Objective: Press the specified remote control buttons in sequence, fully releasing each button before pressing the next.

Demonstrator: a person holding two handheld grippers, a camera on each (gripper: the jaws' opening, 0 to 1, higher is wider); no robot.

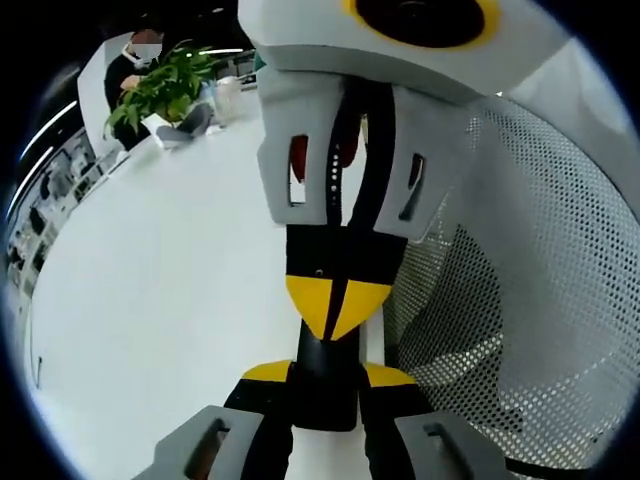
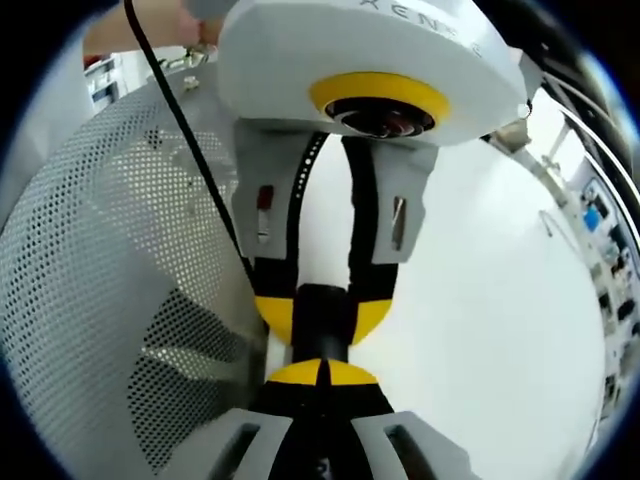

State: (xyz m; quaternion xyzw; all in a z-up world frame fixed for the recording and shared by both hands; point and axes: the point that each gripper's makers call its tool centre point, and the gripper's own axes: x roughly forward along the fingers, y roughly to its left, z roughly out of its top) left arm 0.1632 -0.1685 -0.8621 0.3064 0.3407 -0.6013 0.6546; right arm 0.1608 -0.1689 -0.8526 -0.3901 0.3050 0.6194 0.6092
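The left claw (image 1: 329,374) gripped the slim black remote control (image 1: 325,400) above the white desk (image 1: 150,300), the closed right claw (image 2: 320,372) seemingly mid-press on it, so a full release was due next.

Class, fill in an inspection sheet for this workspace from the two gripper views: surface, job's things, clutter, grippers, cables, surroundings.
Surface: white table, bare where visible.
Job's things: slim black remote, buttons not visible.
Clutter: white perforated mesh object beside the grippers.
Grippers: left gripper shut on the remote; right gripper shut, tips at the remote, contact unclear.
Cables: black cable crossing the mesh object.
Surroundings: potted plant and a seated person at the table's far end; shelves beyond.
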